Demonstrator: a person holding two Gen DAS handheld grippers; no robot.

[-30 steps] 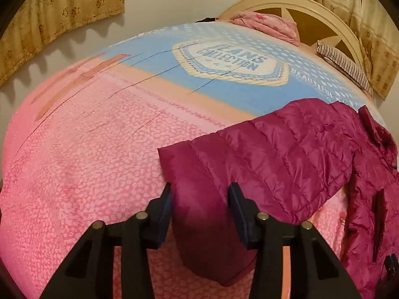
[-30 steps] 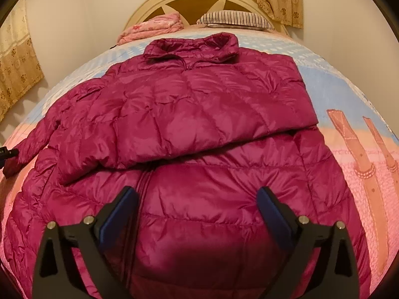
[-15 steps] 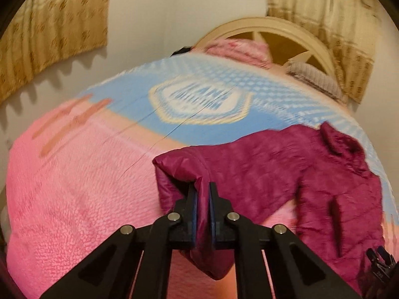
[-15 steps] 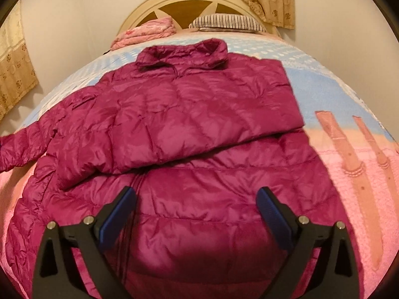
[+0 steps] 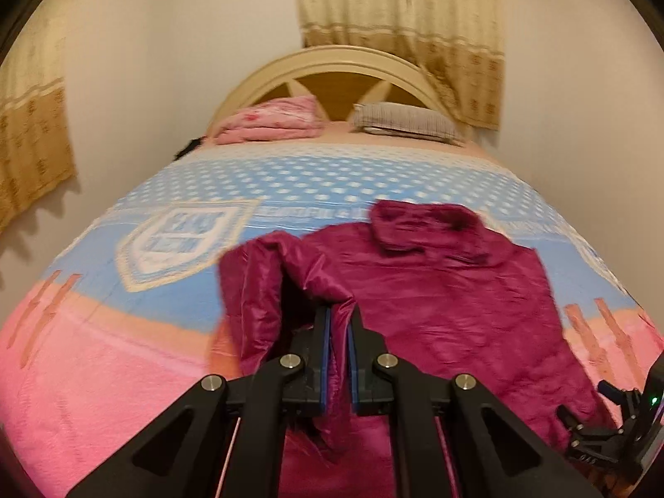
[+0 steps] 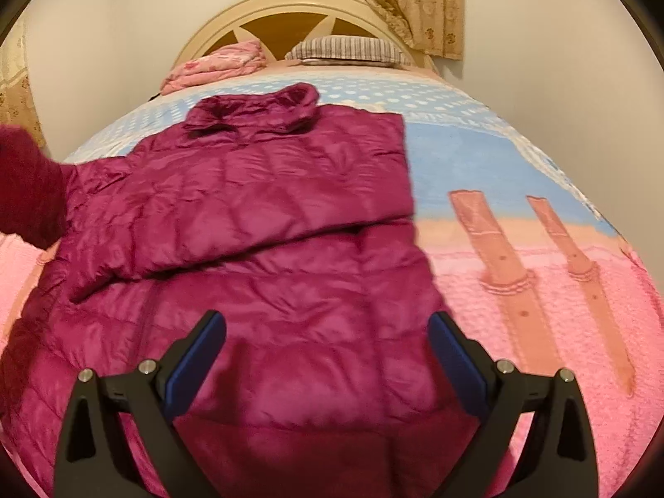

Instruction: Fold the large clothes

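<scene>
A magenta quilted puffer jacket (image 6: 265, 216) lies spread on the bed, collar (image 6: 253, 110) toward the headboard, its right sleeve folded across the chest. My left gripper (image 5: 339, 323) is shut on the cuff of the left sleeve (image 5: 265, 290) and holds it lifted off the blanket, over the jacket body (image 5: 448, 299). That raised sleeve (image 6: 25, 191) shows at the left edge of the right wrist view. My right gripper (image 6: 328, 340) hovers open above the jacket's lower front, nothing between its fingers. It also appears at the lower right of the left wrist view (image 5: 614, 427).
A pink and blue patterned blanket (image 5: 103, 352) covers the bed. A folded pink quilt (image 5: 269, 122) and a striped pillow (image 5: 406, 120) lie by the cream headboard (image 5: 332, 62). Walls and beige curtains (image 5: 398, 20) stand behind the bed.
My left gripper closed on the sleeve cuff, then lifted and swung it right toward the jacket body. The right gripper drew back a little and stayed open.
</scene>
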